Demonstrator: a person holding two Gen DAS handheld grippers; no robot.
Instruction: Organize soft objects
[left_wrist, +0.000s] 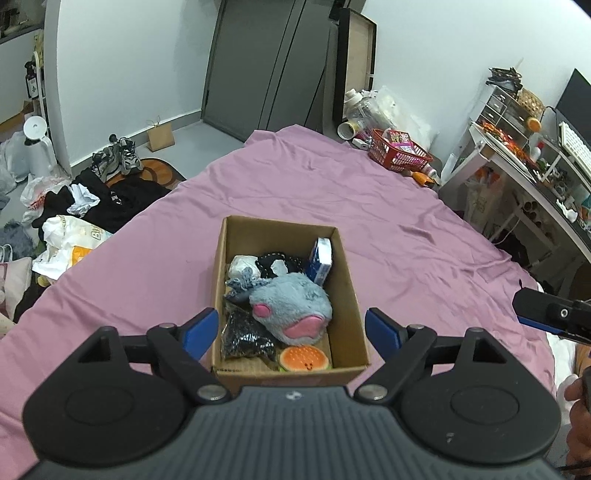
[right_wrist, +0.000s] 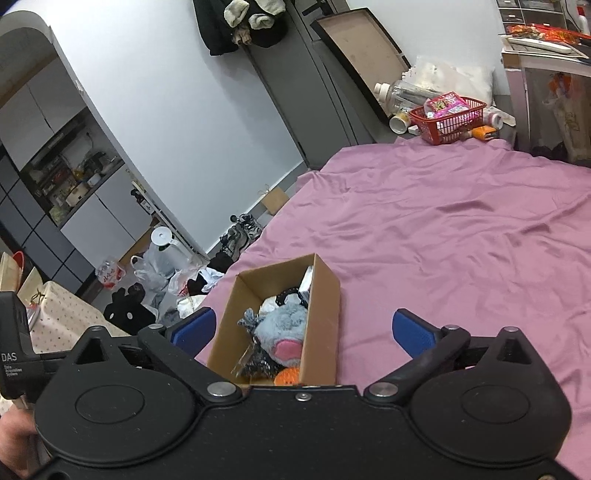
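One cardboard box (left_wrist: 288, 295) sat on the pink bedsheet (left_wrist: 295, 192), its long axis running away from the left gripper (left_wrist: 290, 334), whose blue fingers (left_wrist: 201, 332) stood wide apart either side of the near end. Inside lay a grey plush slipper (left_wrist: 291, 306) with pink pads, a burger-shaped toy (left_wrist: 303, 359), dark knitted pieces (left_wrist: 243, 338) and a blue-and-white carton (left_wrist: 320, 262), upright. The right gripper (right_wrist: 303, 332) hung empty, spread open. "DAS" showed on the left unit's housing (right_wrist: 13, 354). A red basket (right_wrist: 448, 118) held snack packets.
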